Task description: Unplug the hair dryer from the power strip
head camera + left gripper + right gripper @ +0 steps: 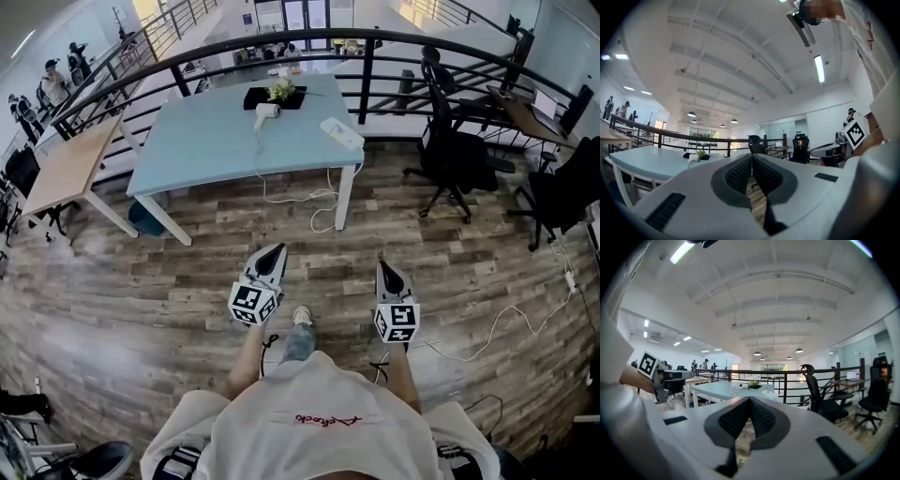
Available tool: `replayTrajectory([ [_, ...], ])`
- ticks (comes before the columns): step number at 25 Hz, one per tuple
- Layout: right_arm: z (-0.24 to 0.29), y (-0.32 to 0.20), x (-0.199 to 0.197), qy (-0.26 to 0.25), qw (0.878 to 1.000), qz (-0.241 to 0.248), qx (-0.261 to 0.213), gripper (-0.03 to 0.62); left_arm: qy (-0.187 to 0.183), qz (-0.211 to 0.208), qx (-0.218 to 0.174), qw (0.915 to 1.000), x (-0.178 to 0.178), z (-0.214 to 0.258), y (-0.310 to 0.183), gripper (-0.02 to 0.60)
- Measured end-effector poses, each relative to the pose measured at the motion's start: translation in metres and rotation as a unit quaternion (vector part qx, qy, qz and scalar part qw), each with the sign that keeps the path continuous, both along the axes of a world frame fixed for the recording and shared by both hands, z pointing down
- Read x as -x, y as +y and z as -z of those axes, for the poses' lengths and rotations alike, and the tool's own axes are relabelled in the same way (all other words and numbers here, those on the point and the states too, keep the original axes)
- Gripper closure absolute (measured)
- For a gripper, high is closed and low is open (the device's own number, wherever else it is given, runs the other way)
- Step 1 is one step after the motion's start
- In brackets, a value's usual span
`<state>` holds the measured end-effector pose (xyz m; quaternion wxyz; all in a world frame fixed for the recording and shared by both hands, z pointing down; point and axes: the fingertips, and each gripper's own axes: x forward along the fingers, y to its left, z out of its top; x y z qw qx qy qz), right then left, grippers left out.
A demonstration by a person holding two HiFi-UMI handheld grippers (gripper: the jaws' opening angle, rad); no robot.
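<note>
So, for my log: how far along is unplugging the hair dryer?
Nothing looks done: the hair dryer and power strip lie on the table, cord hanging off its edge. In hand: nothing; left gripper and right gripper are shut, empty, short of the table. Left: reach the strip, pull the plug.

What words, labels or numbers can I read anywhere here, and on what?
On the shirt: red script, too blurred to read.
On the cubes of the left claw and right claw: black-and-white square patterns, no letters.
On the hair dryer and power strip: too small to show any print.
</note>
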<state>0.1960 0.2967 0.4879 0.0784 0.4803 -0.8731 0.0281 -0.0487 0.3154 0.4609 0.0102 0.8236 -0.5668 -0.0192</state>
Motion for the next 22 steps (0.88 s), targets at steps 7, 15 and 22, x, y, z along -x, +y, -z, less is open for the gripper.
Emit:
replayTrajectory([
  [7, 0.014, -0.08, 0.042, 0.004, 1.0, -0.003, -0.008, 0.577, 0.01, -0.002, -0.003, 0.9999, 0.04, 0.007, -0.077, 0.571],
  [15, 0.032, -0.17, 0.088, 0.006, 1.0, -0.011, -0.018, 0.577, 0.011, -0.011, -0.019, 0.9997, 0.085, 0.025, -0.169, 0.571],
  [22, 0.033, -0.231, 0.13, 0.0, 1.0, -0.008, -0.021, 0.577, 0.016, -0.013, -0.018, 0.9996, 0.12, 0.021, -0.23, 0.571],
])
